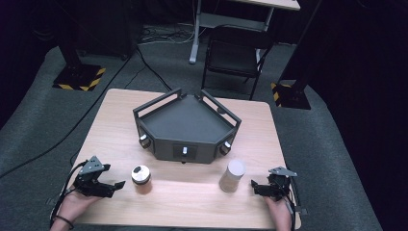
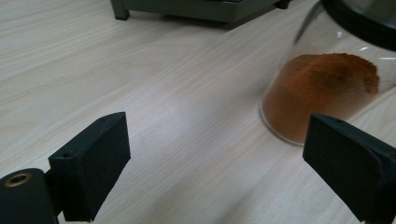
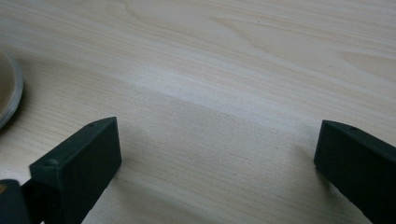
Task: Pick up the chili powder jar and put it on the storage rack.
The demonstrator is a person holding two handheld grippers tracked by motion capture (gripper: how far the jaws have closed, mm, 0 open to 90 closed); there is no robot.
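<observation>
A clear jar of orange-brown powder point(image 1: 141, 179) with a dark lid stands on the wooden table point(image 1: 192, 202), left of centre. My left gripper point(image 1: 117, 185) lies just to its left, open and empty. In the left gripper view the jar point(image 2: 322, 93) sits ahead and to the right of the open left gripper point(image 2: 215, 163), beyond the right jaw. A pale cylindrical jar point(image 1: 232, 175) stands right of centre. My right gripper point(image 1: 254, 186) rests just to its right, open. In the right gripper view the jar's base rim point(image 3: 8, 93) shows at the left edge, and bare wood lies between the right gripper point(image 3: 215, 163) jaws.
A dark grey five-sided tray point(image 1: 159, 113) with raised rails and front knobs sits mid-table behind both jars; its base point(image 2: 187, 7) shows at the top of the left gripper view. A black chair point(image 1: 235, 53) and stands are on the floor beyond the table.
</observation>
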